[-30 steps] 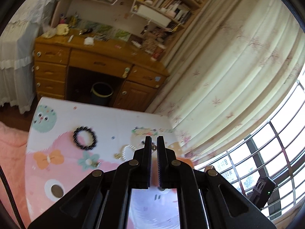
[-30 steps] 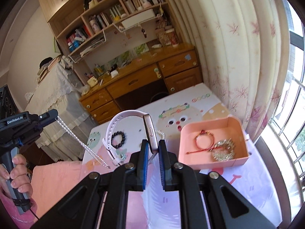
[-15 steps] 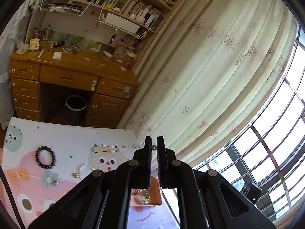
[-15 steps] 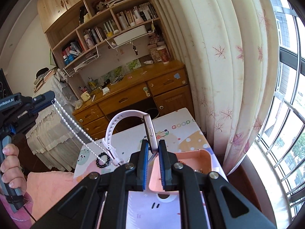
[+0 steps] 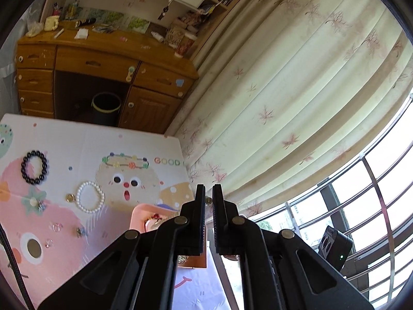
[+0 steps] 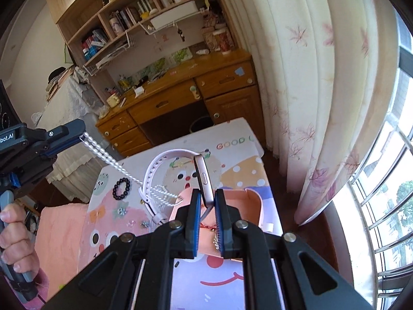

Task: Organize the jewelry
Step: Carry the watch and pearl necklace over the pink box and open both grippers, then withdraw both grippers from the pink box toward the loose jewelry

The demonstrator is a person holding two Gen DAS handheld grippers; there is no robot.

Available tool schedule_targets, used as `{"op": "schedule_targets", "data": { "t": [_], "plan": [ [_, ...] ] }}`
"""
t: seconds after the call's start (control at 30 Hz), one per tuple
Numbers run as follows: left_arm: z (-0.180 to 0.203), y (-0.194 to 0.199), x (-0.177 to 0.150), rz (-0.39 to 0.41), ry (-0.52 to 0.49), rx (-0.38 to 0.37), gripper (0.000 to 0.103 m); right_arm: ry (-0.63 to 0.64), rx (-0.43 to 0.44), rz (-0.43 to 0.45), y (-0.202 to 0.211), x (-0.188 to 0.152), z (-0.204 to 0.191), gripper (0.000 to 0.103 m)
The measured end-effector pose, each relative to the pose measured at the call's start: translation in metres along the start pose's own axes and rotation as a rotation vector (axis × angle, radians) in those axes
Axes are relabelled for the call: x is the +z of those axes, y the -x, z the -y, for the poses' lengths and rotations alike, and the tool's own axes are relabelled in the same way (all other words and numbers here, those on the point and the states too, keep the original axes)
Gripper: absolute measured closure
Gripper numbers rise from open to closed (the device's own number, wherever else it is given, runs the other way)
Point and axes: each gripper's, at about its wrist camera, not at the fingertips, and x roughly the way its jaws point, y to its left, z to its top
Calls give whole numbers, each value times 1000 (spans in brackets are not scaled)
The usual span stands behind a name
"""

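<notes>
My right gripper (image 6: 207,199) is shut on a watch (image 6: 204,178) with a pale pink strap, held over the left part of the pink tray (image 6: 255,201). The tray holds a red string bracelet (image 6: 206,226) and a silvery piece. My left gripper (image 6: 82,132) is shut on a pearl necklace (image 6: 111,159). The necklace hangs slanting down, with its lower loop by the tray's left edge. In the left wrist view the left gripper (image 5: 209,193) has its jaws together beside the tray (image 5: 140,213). A black bead bracelet (image 5: 34,166) and a pearl bracelet (image 5: 90,196) lie on the cartoon mat (image 5: 77,139).
Small rings (image 5: 55,227) and earrings (image 5: 80,231) lie scattered on the mat's left part. A wooden desk (image 5: 103,62) with a bin (image 5: 105,104) under it stands behind the table. A curtain (image 5: 284,103) and window bars close the right side. A person's hand (image 6: 15,232) grips the left handle.
Both grippers have swung right across the table. The watch now hangs over the tray, and the necklace's lower end has come to the tray's edge. The tray has entered the left wrist view.
</notes>
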Motion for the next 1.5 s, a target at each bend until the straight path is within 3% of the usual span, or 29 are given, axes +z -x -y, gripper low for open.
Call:
{"op": "schedule_targets", "data": {
  "t": [0.27,0.3,0.33,0.4,0.47,0.53,0.7,0.93,1.3,1.5],
  "plan": [
    [-18,-56,-35,-130,57,89,98,27,-4,-103,-52,-26,19,93],
    [-21,-61,-38,-145,64,119,88,21,1,-117,-57,-29,22,91],
    [-24,-65,-40,-156,68,148,68,16,2,-126,-61,-31,24,89],
    [-30,-72,-44,-178,75,231,38,10,-29,-146,-67,-32,28,88],
    [-35,-73,-46,-176,81,274,31,8,-39,-157,-69,-31,32,87],
    [-42,-73,-47,-186,98,301,25,2,-53,-159,-70,-29,34,75],
    [-65,-70,-51,-226,156,312,23,-14,-56,-177,-72,-26,34,70],
    [-106,-38,-62,-234,155,426,17,-11,-60,-229,-85,-33,16,69],
    [-195,6,-72,-334,260,474,17,-43,-78,-279,-92,-53,-46,69],
    [-233,14,-61,-388,197,527,17,-69,-81,-287,-106,-66,-84,69]
  ]
}}
